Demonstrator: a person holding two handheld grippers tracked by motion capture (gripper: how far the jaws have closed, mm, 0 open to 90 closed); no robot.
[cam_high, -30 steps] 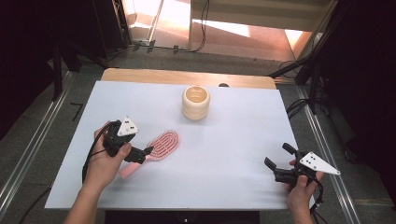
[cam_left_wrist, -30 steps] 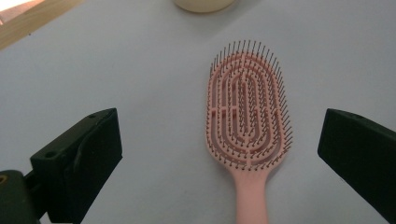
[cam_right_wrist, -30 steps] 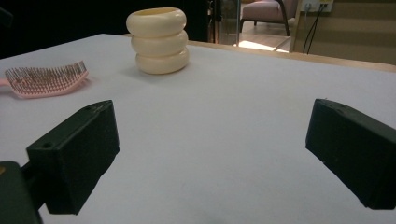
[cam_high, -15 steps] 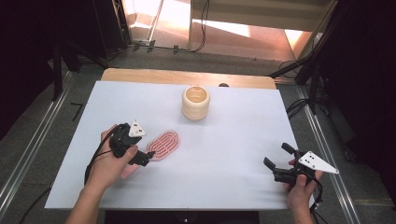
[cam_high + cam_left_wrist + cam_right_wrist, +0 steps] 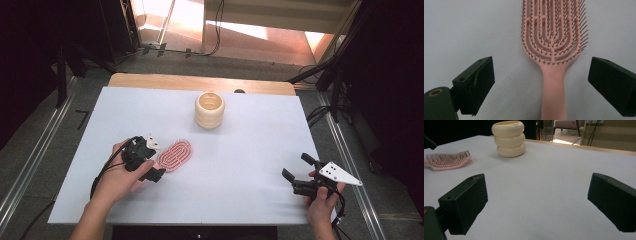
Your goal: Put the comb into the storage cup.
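The pink hairbrush lies on the white table, bristles up, at the left side. The left gripper is above its handle, jaws wide apart with the handle between them, not touching. The right gripper is well apart at the right, jaws also apart and empty. A cream ribbed cup stands farther back

From above your near edge, the high view looks forward and down, taking in the whole worktop from well back. Your left tongs camera points almost straight down, very close over the brush near the left edge. Your right tongs camera sits low by the near right corner, facing across toward the far left; it shares the brush and the holder with the high view.
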